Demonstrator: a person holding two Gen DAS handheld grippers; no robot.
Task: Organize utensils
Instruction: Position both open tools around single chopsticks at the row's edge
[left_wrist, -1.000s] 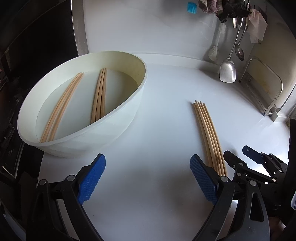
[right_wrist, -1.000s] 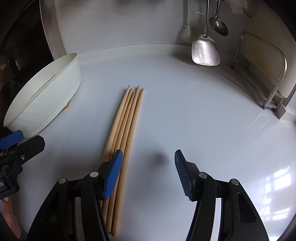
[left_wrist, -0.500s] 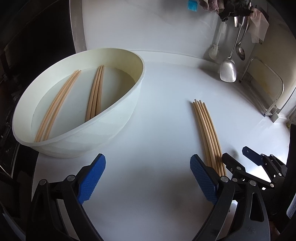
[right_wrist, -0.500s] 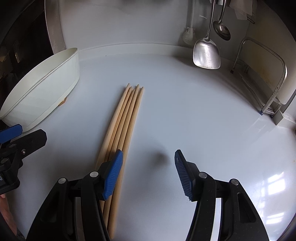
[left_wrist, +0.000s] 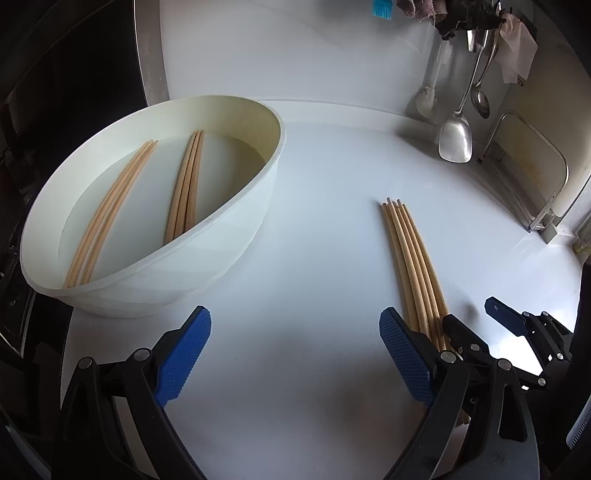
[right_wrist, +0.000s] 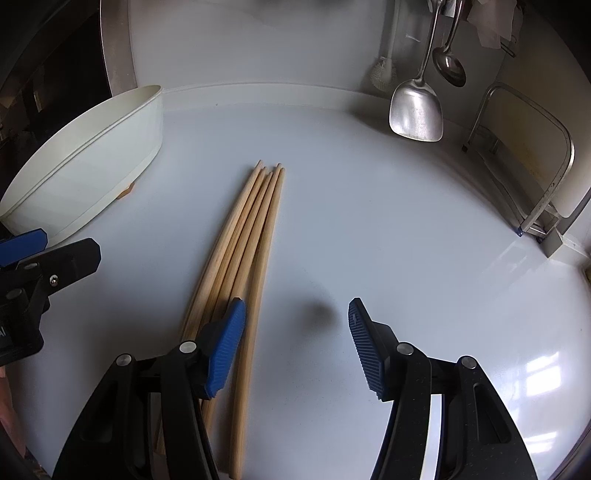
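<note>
Left wrist view: left gripper (left_wrist: 295, 352) wide open, nothing between the blue pads (left_wrist: 183, 356), hovering over bare white bench (left_wrist: 314, 229). White oval basin (left_wrist: 236, 243) sits ahead-left on the bench; inside it two bundles of wooden chopsticks, one along the left side (left_wrist: 110, 210), one nearer the middle (left_wrist: 186, 188), both lying flat on the basin floor, well apart from each other. A third bundle, the loose chopsticks (left_wrist: 410, 258), lies on the bench to the right, tips pointing away, near ends hidden behind the gripper's right finger. Right gripper (left_wrist: 476, 321) visible at lower right, jaws apart, its left finger sitting over the loose chopsticks' near ends. Metal spatula (left_wrist: 456, 138) and a ladle (left_wrist: 480, 103) hang on the back wall, metal rack (left_wrist: 532, 177) at far right

Right wrist view: right gripper (right_wrist: 295, 332) open, empty. Loose chopsticks (right_wrist: 247, 236) run lengthwise under its left pad (right_wrist: 225, 350); the rightmost stick lies just inside the jaw gap, the rest are left of or beneath the pad. Can't tell if the pad touches them. Basin (right_wrist: 88, 173) far left, seen side-on, contents hidden. Left gripper (right_wrist: 51, 247) finger pokes in at left edge. Spatula (right_wrist: 415, 110), ladle (right_wrist: 448, 66), rack (right_wrist: 532, 166) at back right
</note>
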